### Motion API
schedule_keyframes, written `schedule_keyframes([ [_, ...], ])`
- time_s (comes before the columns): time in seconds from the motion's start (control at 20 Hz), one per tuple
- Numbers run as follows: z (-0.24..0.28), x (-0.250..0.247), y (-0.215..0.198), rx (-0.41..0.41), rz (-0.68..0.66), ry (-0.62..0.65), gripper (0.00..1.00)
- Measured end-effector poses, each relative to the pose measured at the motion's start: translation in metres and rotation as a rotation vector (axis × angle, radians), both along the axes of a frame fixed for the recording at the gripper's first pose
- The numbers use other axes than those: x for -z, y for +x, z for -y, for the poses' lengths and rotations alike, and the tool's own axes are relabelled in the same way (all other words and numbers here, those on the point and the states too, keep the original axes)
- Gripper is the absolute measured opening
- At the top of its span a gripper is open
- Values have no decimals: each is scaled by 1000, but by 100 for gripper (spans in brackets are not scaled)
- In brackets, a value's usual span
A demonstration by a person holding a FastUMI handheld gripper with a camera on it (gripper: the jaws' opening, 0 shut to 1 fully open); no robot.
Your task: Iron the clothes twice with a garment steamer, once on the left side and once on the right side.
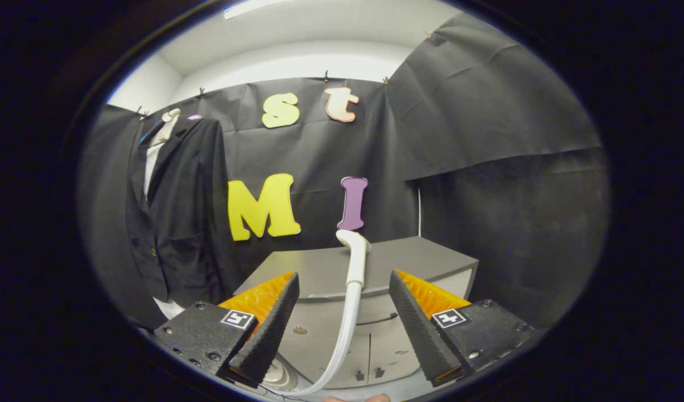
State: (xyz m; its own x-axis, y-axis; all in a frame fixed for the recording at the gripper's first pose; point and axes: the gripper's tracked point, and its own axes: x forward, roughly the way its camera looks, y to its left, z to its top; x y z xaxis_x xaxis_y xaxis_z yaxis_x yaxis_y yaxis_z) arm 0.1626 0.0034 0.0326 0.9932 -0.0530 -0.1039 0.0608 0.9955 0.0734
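A dark suit jacket [177, 218] hangs on a hanger against the booth wall, off to the left beyond my fingers, with a white shirt front showing at its collar. The white garment steamer head [355, 254] stands upright just ahead, between my fingers, its white hose [344, 329] curving down toward the floor unit [277, 377]. My gripper [344, 290] is open, its two fingers wide apart on either side of the steamer handle and touching nothing.
A grey cabinet [425, 259] with drawers stands right behind the steamer. Black cloth covers the wall behind and to the right. A fingertip [378, 398] shows at the very bottom.
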Motion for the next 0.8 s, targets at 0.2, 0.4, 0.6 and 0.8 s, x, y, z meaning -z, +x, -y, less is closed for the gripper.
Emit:
schedule_keyframes([
  [0.2, 18, 8, 73, -4, -119, 67, 100],
  [0.4, 18, 21, 132, -63, -242, 85, 100],
  [0.6, 19, 31, 181, -66, -309, 58, 100],
  [0.8, 27, 51, 209, -36, -399, 82, 96],
])
